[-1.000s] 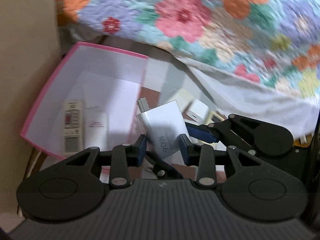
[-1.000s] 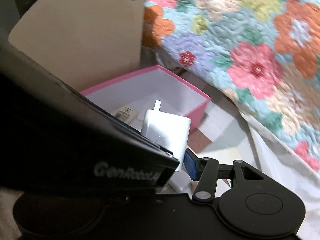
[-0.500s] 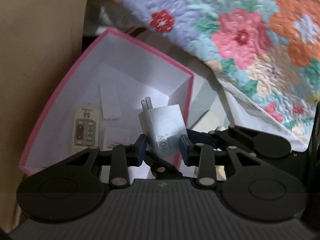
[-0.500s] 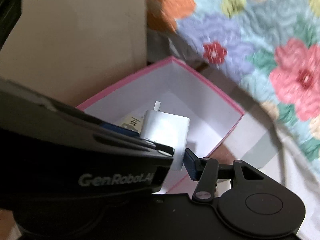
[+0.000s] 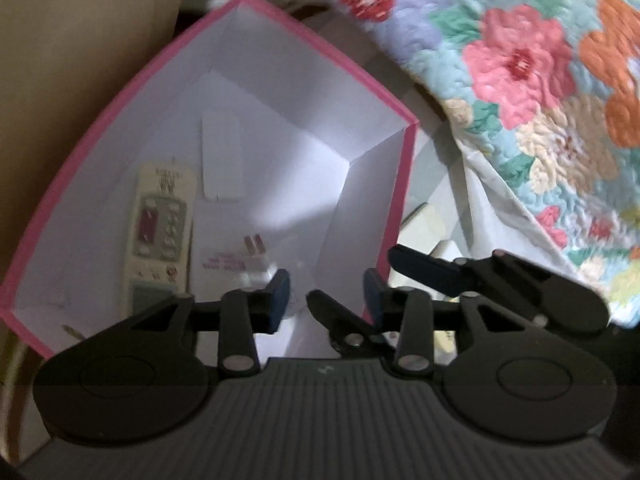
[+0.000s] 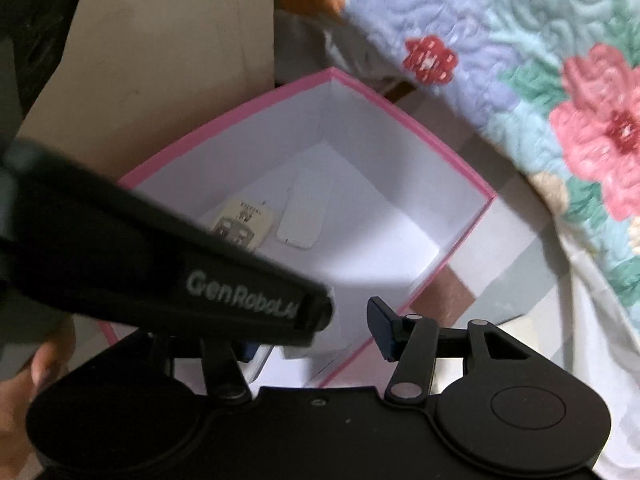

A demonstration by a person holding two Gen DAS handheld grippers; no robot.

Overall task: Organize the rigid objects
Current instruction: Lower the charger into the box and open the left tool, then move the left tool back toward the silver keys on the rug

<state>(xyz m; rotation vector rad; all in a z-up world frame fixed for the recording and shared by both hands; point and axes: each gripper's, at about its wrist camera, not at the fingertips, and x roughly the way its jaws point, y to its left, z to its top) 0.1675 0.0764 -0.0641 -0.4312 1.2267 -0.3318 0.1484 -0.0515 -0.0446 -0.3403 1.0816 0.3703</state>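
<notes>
A white box with a pink rim (image 5: 320,36) (image 6: 400,100) lies below both grippers. In it are a beige remote control (image 5: 160,232) (image 6: 240,224), a flat white card (image 5: 222,160) (image 6: 304,216) and a white packet with pink print (image 5: 228,256). My left gripper (image 5: 326,294) hangs over the box's near right corner, its jaws opening with nothing between the blue pads. My right gripper (image 6: 314,332) is beside it, jaws also opening and empty, its left finger hidden behind the left gripper's housing (image 6: 200,280). The white charger is not clearly in view.
A floral quilt (image 5: 520,64) over a white sheet (image 6: 580,340) hangs to the right. A beige panel (image 6: 160,60) stands behind the box at left. Pale blocks (image 5: 424,220) lie on the tiled floor right of the box. A hand (image 6: 40,364) holds the left gripper.
The white charger that sat between the left gripper's pads is gone from them, and the pads stand wider apart. Both grippers moved over the box and lower.
</notes>
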